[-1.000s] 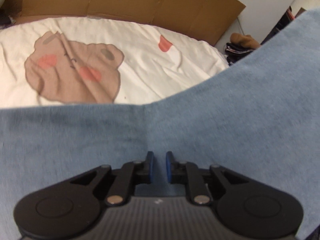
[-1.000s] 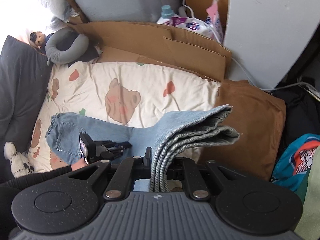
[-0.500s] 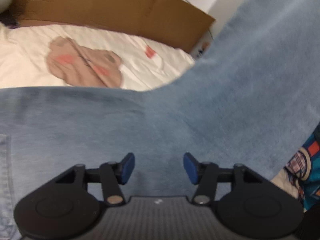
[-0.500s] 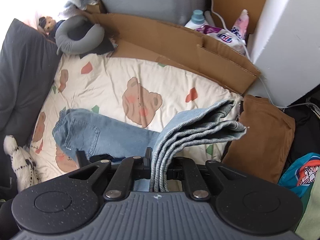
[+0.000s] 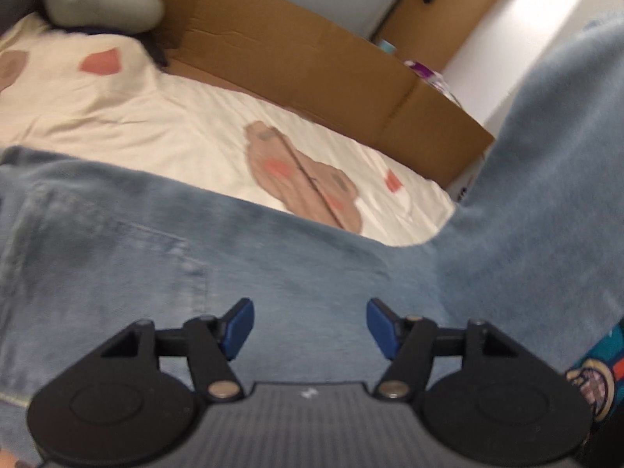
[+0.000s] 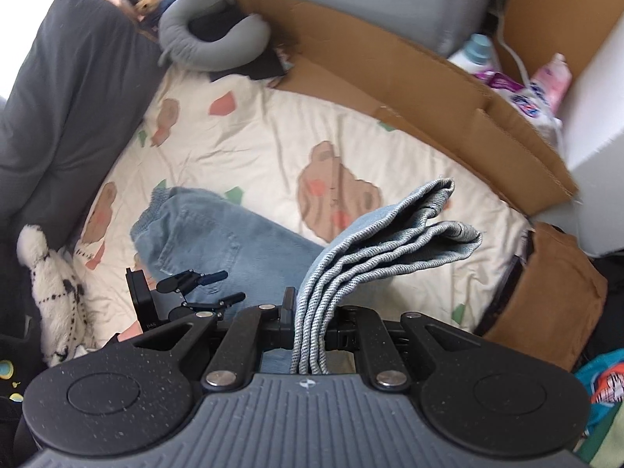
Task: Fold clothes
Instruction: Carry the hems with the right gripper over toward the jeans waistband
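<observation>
Light blue jeans (image 6: 234, 249) lie on a cream bedspread (image 6: 253, 148) printed with bears. Their waist end with a back pocket (image 5: 117, 269) rests flat, while the leg ends (image 6: 394, 241) are lifted and bunched in several layers. My right gripper (image 6: 310, 323) is shut on those layers. My left gripper (image 5: 310, 325) hovers over the pocket area with its blue pads (image 5: 238, 325) wide apart and still opening, nothing between them. In the right wrist view the left gripper (image 6: 226, 286) shows above the jeans' seat.
Brown cardboard (image 6: 409, 89) lines the far side of the bed. A dark grey pillow (image 6: 66, 97) and grey neck pillow (image 6: 210, 39) lie at the head. A plush toy (image 6: 50, 280) sits at left, a folded brown garment (image 6: 546, 296) at right, bottles (image 6: 546, 82) behind.
My left gripper let go of the denim, opened wide and slid toward the waist and pocket. My right gripper carried the bunched leg ends the same way, still clamped.
</observation>
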